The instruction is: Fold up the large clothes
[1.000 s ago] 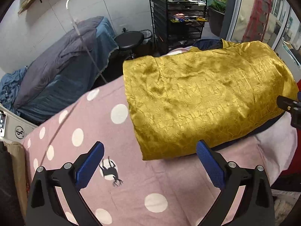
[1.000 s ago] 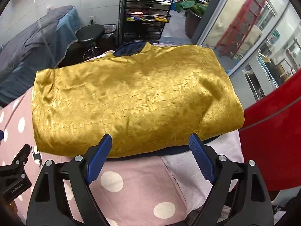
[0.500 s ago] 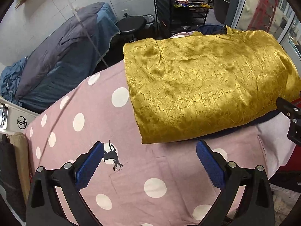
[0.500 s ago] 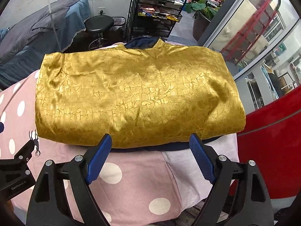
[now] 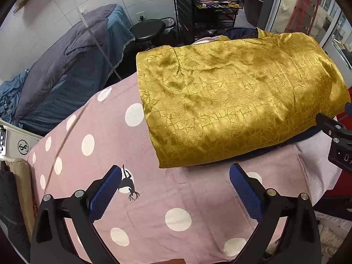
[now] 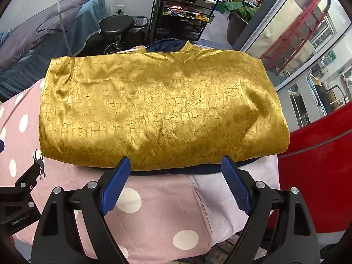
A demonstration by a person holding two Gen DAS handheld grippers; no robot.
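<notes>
A golden satin garment with a dark blue lining lies folded into a rectangle on a pink polka-dot sheet. It also shows in the right wrist view. My left gripper is open and empty, just short of the garment's near left corner. My right gripper is open and empty at the garment's near edge, its blue pads level with the hem. The right gripper's body shows at the right edge of the left wrist view.
A bed with grey and blue bedding stands at the back left. A black stool and a black wire shelf rack stand behind the table. A red panel is at the right.
Both grippers have pulled back and risen a little from the folded garment, so more of the polka-dot sheet shows in front. Both stay open.
</notes>
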